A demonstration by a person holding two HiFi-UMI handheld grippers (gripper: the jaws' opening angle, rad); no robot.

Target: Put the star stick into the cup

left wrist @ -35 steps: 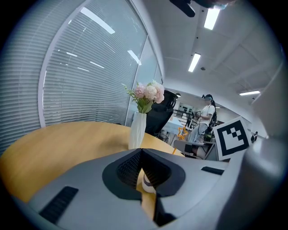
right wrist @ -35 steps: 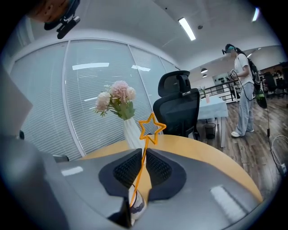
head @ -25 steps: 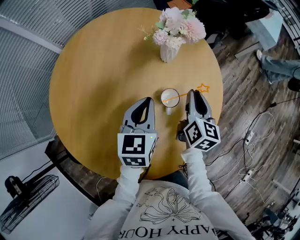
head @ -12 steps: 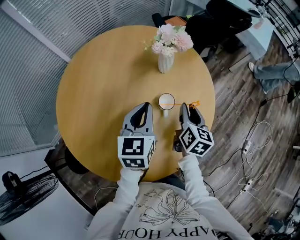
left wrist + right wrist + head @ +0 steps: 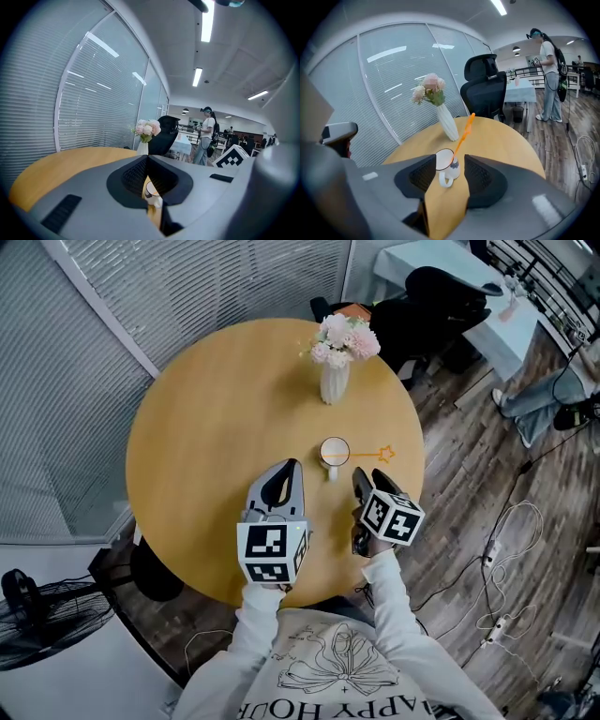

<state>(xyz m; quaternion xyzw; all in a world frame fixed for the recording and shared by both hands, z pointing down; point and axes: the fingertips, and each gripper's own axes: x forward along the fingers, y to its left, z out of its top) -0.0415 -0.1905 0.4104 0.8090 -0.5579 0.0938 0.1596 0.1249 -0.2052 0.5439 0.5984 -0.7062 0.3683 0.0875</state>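
Observation:
A white cup (image 5: 334, 452) stands on the round wooden table (image 5: 216, 427). The orange star stick (image 5: 367, 455) rests in it and leans out to the right, star end over the table. In the right gripper view the cup (image 5: 446, 168) and the stick (image 5: 464, 132) show beyond the jaws. My right gripper (image 5: 364, 480) sits just near-right of the cup, apart from it; its jaws are opening and hold nothing (image 5: 450, 165). My left gripper (image 5: 289, 468) hovers near-left of the cup, its tips together and empty (image 5: 146, 159).
A white vase of pink flowers (image 5: 335, 379) stands farther back on the table. A black office chair (image 5: 422, 306) is behind the table's far edge. Cables (image 5: 506, 521) lie on the wood floor at right. A person (image 5: 548, 70) stands far off.
My right gripper has let go of the star stick and drawn back toward the table's near edge. The stick stays leaning in the cup. The left gripper has hardly moved.

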